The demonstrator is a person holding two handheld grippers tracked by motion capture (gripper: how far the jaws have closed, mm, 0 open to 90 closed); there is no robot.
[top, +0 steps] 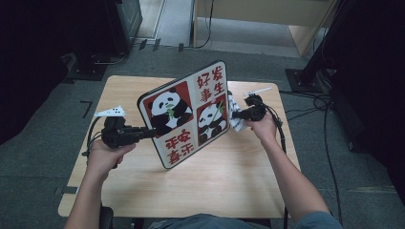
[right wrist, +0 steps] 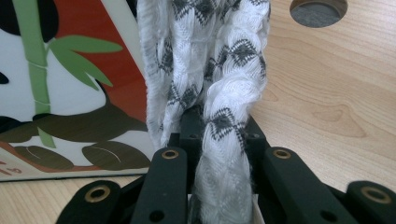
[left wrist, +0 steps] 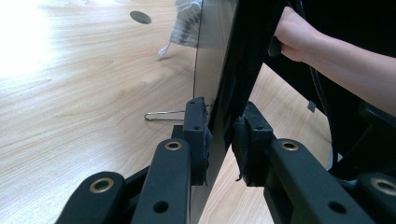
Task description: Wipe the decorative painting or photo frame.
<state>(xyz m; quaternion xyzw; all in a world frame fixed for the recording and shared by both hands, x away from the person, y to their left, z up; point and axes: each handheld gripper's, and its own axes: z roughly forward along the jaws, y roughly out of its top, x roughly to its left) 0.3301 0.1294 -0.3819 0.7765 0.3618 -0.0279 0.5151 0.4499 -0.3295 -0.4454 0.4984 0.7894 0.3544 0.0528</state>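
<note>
The left gripper point(top: 143, 132) has its jaws clamped on the tilted panda board point(top: 184, 112) above the worktop point(top: 229, 176), while the right gripper point(top: 238, 114) pinches a cloth point(right wrist: 210, 70) against the board's edge.

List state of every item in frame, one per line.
panda board: tilted up on edge, clamped at one side
cloth: bunched, pressed to the board's edge
left gripper: shut on board
right gripper: shut on cloth
table: bare wood under them

Cloth point(right wrist: 205, 93) hides right tool's pads
</note>
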